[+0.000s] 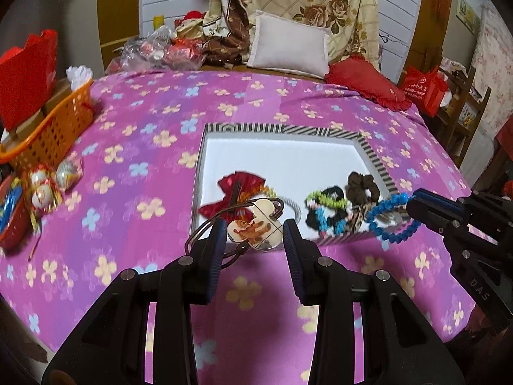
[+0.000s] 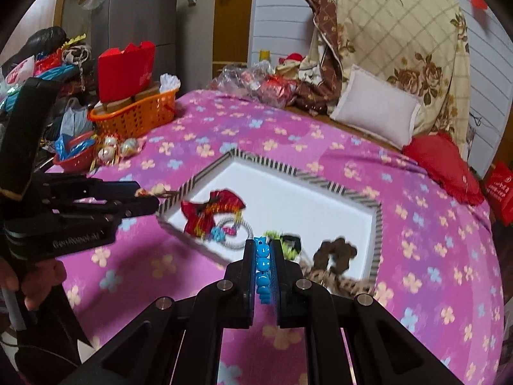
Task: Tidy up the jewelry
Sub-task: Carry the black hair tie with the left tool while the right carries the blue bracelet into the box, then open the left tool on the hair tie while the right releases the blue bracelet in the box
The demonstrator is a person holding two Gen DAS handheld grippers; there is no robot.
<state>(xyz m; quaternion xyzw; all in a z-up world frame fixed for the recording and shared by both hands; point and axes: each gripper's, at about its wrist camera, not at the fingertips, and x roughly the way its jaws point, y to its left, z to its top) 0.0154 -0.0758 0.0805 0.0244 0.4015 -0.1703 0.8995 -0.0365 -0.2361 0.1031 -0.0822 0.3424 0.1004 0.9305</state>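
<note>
My left gripper (image 1: 254, 237) is shut on a cream mouse-head charm (image 1: 256, 221) with a brown cord loop, held just above the near edge of the white tray with a striped rim (image 1: 368, 150). From the right wrist view this gripper (image 2: 150, 197) sits left of the tray (image 2: 336, 189). My right gripper (image 2: 262, 247) is shut on a blue bead bracelet (image 2: 263, 276), lifted over the tray's near right corner; the bracelet (image 1: 391, 221) hangs from it (image 1: 412, 203). In the tray lie a red bow (image 1: 237, 199), a green, black and blue hair tie (image 1: 327, 208) and a brown scrunchie (image 1: 362, 186).
The tray lies on a purple flowered bedsheet (image 1: 154, 134). At the left stand an orange basket (image 1: 54, 131), a red bowl (image 1: 12, 224) and shiny ball ornaments (image 1: 41, 189). A white pillow (image 1: 288, 45) and a red cushion (image 1: 368, 86) lie behind. A leopard-print scrunchie (image 2: 340, 284) hangs over the tray's near rim.
</note>
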